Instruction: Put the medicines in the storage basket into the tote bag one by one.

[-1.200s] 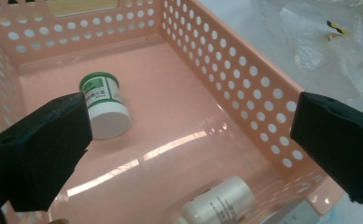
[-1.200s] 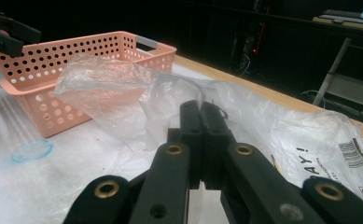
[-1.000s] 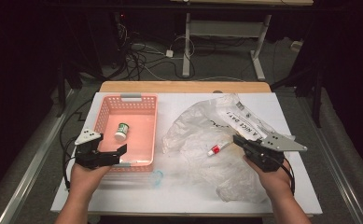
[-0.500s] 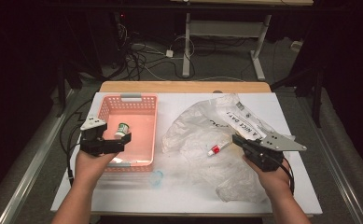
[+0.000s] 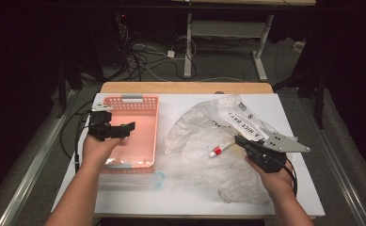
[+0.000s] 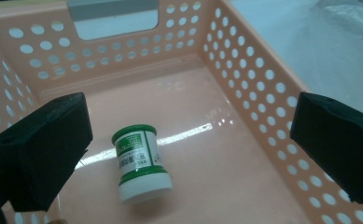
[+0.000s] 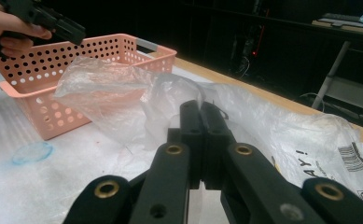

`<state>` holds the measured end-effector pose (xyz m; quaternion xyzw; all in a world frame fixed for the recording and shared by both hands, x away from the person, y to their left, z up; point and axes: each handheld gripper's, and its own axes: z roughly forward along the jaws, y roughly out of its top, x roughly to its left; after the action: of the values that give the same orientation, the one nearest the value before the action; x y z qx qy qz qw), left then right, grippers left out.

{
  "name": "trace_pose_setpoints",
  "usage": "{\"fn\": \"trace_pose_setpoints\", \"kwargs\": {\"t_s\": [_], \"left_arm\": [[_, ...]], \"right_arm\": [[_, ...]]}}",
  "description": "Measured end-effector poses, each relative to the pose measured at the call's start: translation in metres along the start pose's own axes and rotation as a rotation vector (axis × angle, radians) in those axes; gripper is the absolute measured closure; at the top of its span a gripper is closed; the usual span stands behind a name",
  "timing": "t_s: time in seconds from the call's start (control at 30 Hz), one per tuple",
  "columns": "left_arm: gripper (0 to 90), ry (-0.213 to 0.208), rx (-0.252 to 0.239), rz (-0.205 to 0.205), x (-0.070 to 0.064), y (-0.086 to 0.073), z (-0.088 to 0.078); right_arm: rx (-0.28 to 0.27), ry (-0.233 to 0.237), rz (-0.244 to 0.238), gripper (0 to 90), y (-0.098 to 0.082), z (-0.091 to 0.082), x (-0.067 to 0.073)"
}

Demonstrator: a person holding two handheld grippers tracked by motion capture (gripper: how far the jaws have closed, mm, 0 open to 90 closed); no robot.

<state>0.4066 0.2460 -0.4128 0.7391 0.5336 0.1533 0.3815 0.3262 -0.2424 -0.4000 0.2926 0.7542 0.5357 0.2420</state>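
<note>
Small jar (image 6: 141,161) lies in basket (image 6: 263,98); left claw (image 6: 188,154), apart, has moved over it, seemingly untouched.

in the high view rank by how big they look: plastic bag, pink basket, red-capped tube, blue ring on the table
1. plastic bag, widest spread
2. pink basket
3. blue ring
4. red-capped tube
The ring and the tube look close in size, so their order is unsure.

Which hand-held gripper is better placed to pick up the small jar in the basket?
Left hand-held gripper: it hangs open over the pink basket with the jar between its jaws. The right one is shut at the plastic bag.
</note>
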Motion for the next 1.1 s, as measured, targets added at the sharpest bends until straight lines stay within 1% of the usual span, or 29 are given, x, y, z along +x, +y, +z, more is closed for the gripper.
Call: {"fn": "trace_pose_setpoints", "kwargs": {"t_s": [0.1, 0.2, 0.4, 0.47, 0.53, 0.6, 0.67, 0.73, 0.77, 0.8, 0.83, 0.9, 1.0, 1.07, 1.1], "left_arm": [[0.0, 0.012, 0.032, -0.005, 0.005, 0.001, 0.01], [0.0, 0.014, 0.067, -0.027, 0.011, 0.001, 0.019], [0.0, 0.037, 0.149, -0.039, 0.019, 0.001, 0.033], [2.5, 0.051, 0.178, -0.023, 0.019, 0.003, 0.036], [2.7, 0.043, 0.219, -0.024, 0.018, 0.005, 0.041], [2.7, 0.051, 0.25, -0.013, 0.017, 0.005, 0.045], [4.0, 0.056, 0.272, -0.011, 0.017, 0.006, 0.048], [7.7, 0.051, 0.293, -0.024, 0.017, 0.005, 0.051], [9.7, 0.061, 0.304, -0.028, 0.017, 0.005, 0.053], [11.6, 0.061, 0.316, -0.03, 0.018, 0.005, 0.054], [13.0, 0.057, 0.333, -0.036, 0.018, 0.004, 0.056], [14.1, 0.064, 0.369, -0.048, 0.019, 0.003, 0.06], [16.6, 0.071, 0.397, -0.061, 0.022, 0.002, 0.064], [18.0, 0.071, 0.413, -0.082, 0.024, 0.002, 0.065], [19.5, 0.075, 0.418, -0.084, 0.025, 0.002, 0.065]], "right_arm": [[0.0, -0.002, 0.0, 90.0, 0.0, 0.0, 0.0], [0.004, -0.001, 0.001, 90.0, -0.001, 0.0, -0.001], [0.005, 0.001, -0.002, 90.0, -0.001, 0.001, -0.001], [0.006, 0.002, -0.002, 90.0, -0.001, 0.001, 0.0], [0.007, 0.002, -0.001, 90.0, -0.001, 0.0, 0.0], [0.008, 0.002, 0.001, 90.0, -0.001, 0.001, 0.0], [0.007, 0.003, 0.001, 90.0, -0.001, 0.001, 0.0], [0.007, 0.003, 0.0, 90.0, -0.001, 0.001, -0.001], [0.007, 0.004, 0.0, 90.0, -0.002, 0.001, -0.001], [0.008, 0.006, 0.001, 90.0, -0.002, 0.001, -0.001], [0.009, 0.007, 0.0, 90.0, -0.002, 0.001, 0.0], [0.009, 0.008, 0.0, 90.0, -0.002, 0.002, 0.0], [0.009, 0.009, -0.001, 90.0, -0.002, 0.002, 0.0], [0.01, 0.008, 0.0, 90.0, -0.002, 0.002, 0.0], [0.011, 0.009, 0.0, 90.0, -0.002, 0.002, 0.0]]}}
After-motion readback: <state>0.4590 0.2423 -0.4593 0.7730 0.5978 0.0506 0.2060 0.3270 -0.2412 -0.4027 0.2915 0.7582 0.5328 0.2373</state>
